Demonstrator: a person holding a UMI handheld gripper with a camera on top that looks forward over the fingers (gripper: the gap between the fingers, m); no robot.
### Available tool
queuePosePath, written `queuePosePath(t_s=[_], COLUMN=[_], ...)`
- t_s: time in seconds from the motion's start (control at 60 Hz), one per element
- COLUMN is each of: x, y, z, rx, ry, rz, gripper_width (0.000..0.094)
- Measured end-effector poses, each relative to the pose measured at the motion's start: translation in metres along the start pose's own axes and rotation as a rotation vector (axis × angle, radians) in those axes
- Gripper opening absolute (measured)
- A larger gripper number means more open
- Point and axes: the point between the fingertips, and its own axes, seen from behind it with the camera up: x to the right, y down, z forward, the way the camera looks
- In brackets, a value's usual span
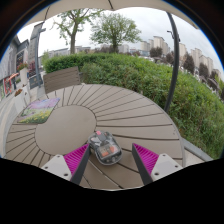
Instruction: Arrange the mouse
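Observation:
A mouse (104,147) with a see-through shell and dark parts inside lies on a round slatted wooden table (115,108). It sits between my two fingers, closer to the left one. My gripper (111,160) is open. The left pink pad (76,157) is near the mouse's side. The right pink pad (146,158) stands well apart from it, with bare table between.
A magazine or mat (38,110) lies on the table's far left part. A wooden chair back (62,78) stands beyond the table. A tall green hedge (160,85) runs behind and to the right. Trees and buildings stand further off.

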Motion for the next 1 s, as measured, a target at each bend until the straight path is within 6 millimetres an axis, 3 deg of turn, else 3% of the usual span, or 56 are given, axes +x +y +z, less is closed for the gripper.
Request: queuePosePath(t_s=[0.417, 0.467, 0.517, 0.533, 0.7, 0.767, 0.817, 1.0], x=[0.006, 0.007, 0.008, 0.010, 0.008, 0.002, -0.014, -0.124], y=[-0.019, -0.019, -0.019, -0.019, -0.025, -0.052, -0.080, -0.179], z=[0.028, 0.030, 0.030, 0.030, 0.023, 0.015, 0.005, 0.008], rx=[-0.035, -0.042, -0.052, -0.058, -0.103, -0.084, -0.060, 0.019], ry=[0.006, 0.019, 0.025, 0.033, 0.079, 0.098, 0.085, 0.013], rz=[0.011, 0.015, 0.016, 0.012, 0.022, 0.031, 0.038, 0.064], gripper_width=[0.0830, 0.0749, 0.0483, 0.0452, 0.0397, 0.0388, 0.0388, 0.0388])
